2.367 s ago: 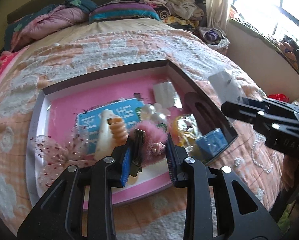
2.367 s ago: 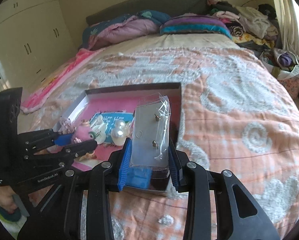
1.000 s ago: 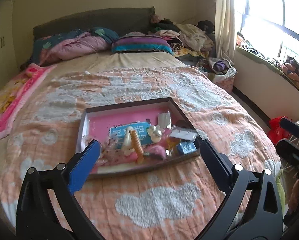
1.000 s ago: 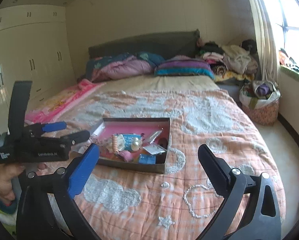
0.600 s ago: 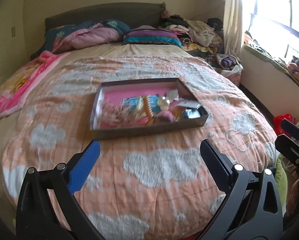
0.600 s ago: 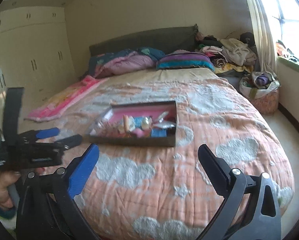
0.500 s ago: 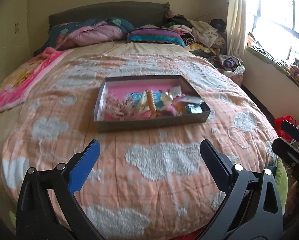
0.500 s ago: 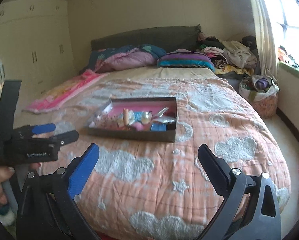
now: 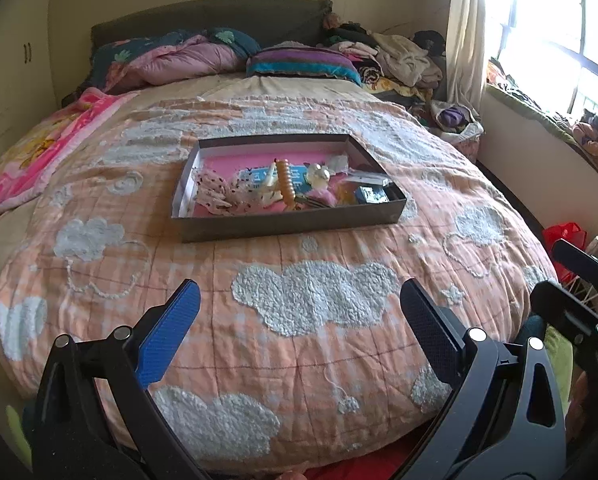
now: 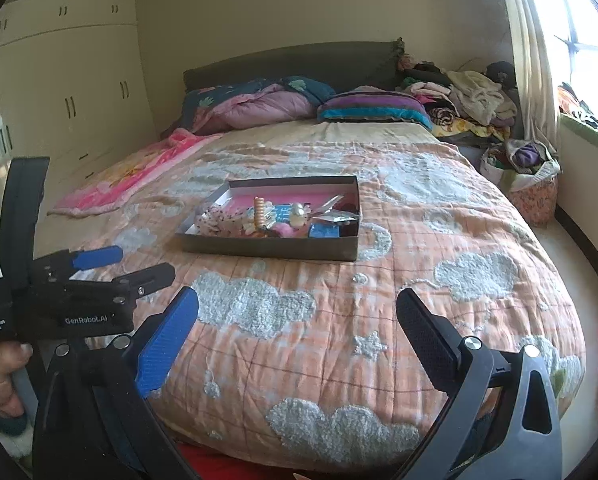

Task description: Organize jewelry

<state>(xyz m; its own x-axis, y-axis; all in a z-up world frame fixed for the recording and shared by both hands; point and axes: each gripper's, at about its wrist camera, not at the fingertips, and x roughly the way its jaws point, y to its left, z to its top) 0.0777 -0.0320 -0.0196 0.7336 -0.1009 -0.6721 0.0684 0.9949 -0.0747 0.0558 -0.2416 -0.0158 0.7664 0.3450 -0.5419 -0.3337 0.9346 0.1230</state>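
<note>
Your left gripper [image 9: 299, 320] and right gripper [image 10: 297, 320] now hang released and empty, pulled back from the bed's foot. Farther, the jewelry tray [image 9: 287, 226] sits mid-quilt [image 9: 315, 300]; the earring packet seems to lie inside.

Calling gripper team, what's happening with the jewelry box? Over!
Left gripper open, empty. Right gripper open, empty. Jewelry box on the bed, full, untouched. Nothing in the way.

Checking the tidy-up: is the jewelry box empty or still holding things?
Holding things: hair clips and packets lie inside the box on the bed.
</note>
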